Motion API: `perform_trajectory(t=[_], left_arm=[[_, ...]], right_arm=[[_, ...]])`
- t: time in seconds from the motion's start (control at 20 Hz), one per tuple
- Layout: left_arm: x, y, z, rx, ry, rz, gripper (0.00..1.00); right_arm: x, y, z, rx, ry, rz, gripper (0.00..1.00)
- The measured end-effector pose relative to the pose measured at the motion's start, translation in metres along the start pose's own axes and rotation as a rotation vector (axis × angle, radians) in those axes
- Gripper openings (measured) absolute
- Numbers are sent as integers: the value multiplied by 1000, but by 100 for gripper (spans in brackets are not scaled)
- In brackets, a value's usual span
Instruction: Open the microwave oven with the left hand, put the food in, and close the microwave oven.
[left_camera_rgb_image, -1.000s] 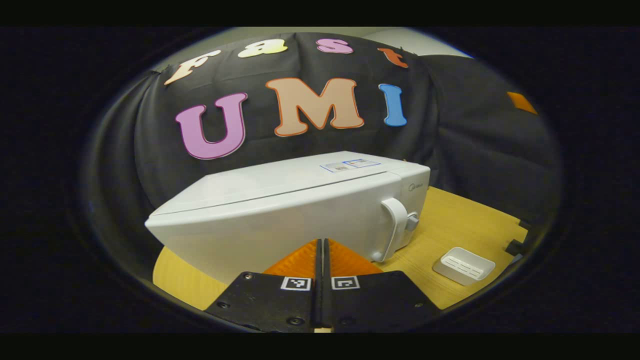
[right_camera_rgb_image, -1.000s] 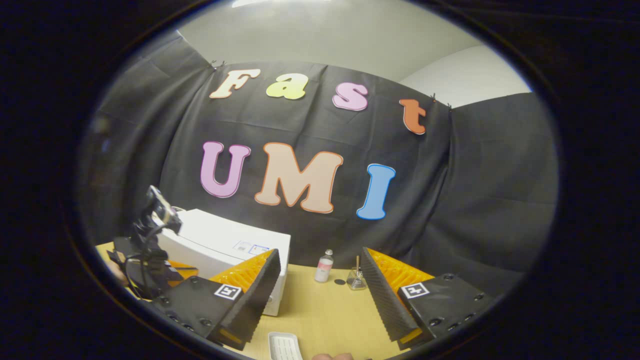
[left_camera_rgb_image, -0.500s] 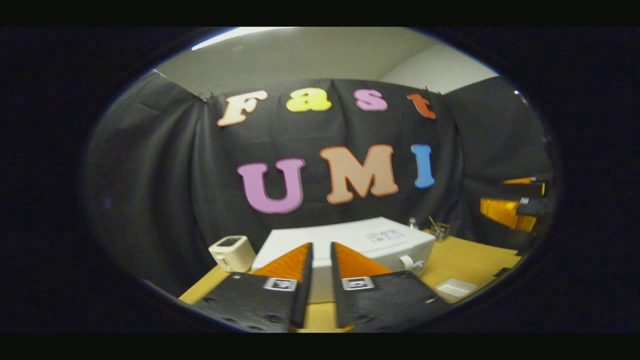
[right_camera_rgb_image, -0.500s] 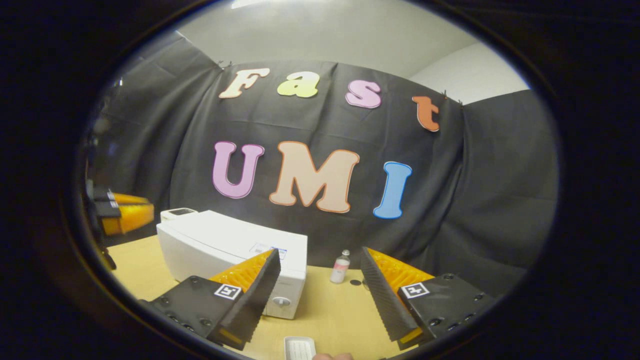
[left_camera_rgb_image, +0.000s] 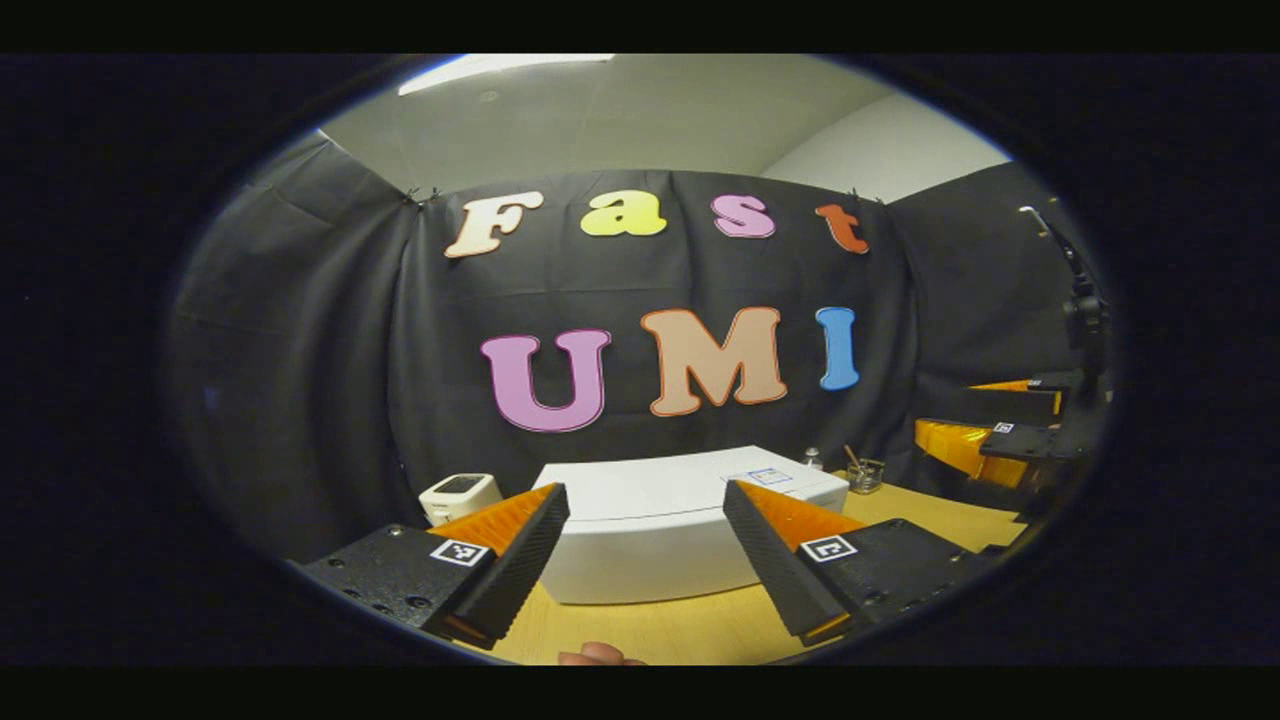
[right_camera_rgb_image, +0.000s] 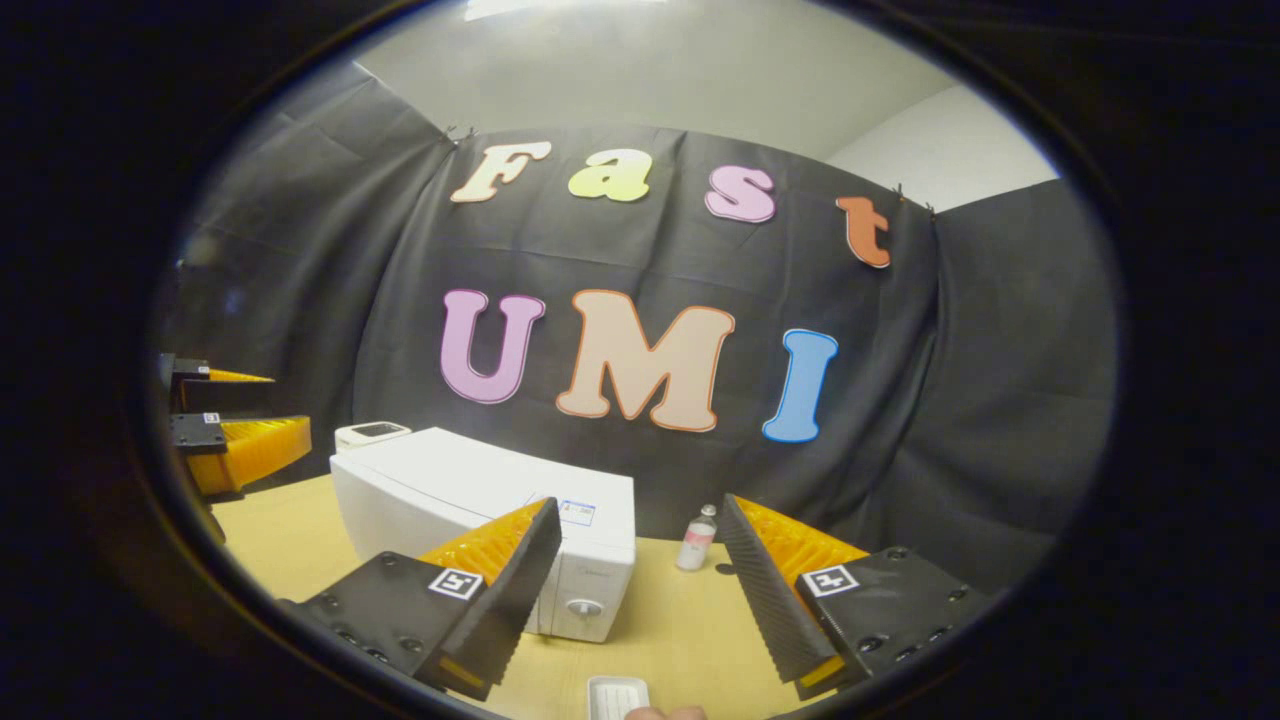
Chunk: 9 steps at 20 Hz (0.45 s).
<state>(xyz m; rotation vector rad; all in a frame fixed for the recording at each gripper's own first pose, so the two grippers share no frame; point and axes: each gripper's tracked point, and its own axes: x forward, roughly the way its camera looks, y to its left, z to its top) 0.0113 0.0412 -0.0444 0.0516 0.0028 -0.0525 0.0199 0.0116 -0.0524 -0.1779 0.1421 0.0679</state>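
My left claw (left_camera_rgb_image: 645, 560) is spread wide with nothing between its fingers, held back from the microwave oven (left_camera_rgb_image: 680, 530). The oven sits on the wooden bench (left_camera_rgb_image: 680, 630) dead ahead, door shut, white top facing me. My right claw (right_camera_rgb_image: 640, 590) is spread wide too and carries nothing. From the right gripper view the microwave oven (right_camera_rgb_image: 470, 490) is ahead and to the left, its control knob (right_camera_rgb_image: 584, 607) on the front corner nearest me. I see the left claw (right_camera_rgb_image: 235, 430) at far left of that view, off the bench edge, fingers apart. In the left gripper view the right claw (left_camera_rgb_image: 990, 430) sits at far right, well apart from the oven. A white tray (right_camera_rgb_image: 617, 695) lies on the bench (right_camera_rgb_image: 680, 620) just below my right claw; whether it holds the food I cannot tell. A small white device (left_camera_rgb_image: 458, 495) stands left of the oven. A small bottle (right_camera_rgb_image: 695, 540) stands right of the oven near the cloth wall, and a glass jar (left_camera_rgb_image: 865, 472) with a stick in it sits close by. A fingertip (left_camera_rgb_image: 600, 655) pokes in at the bottom edge.
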Motion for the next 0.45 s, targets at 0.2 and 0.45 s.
perform_trajectory(t=[0.2, 0.45], left_arm=[[-6, -3, -3, 4, 10, -9, 97], [-11, -7, -5, 3, 28, -23, 97]], right_arm=[[-5, -1, -3, 13, 6, -9, 97], [-9, -3, -1, 15, 4, -12, 99]])
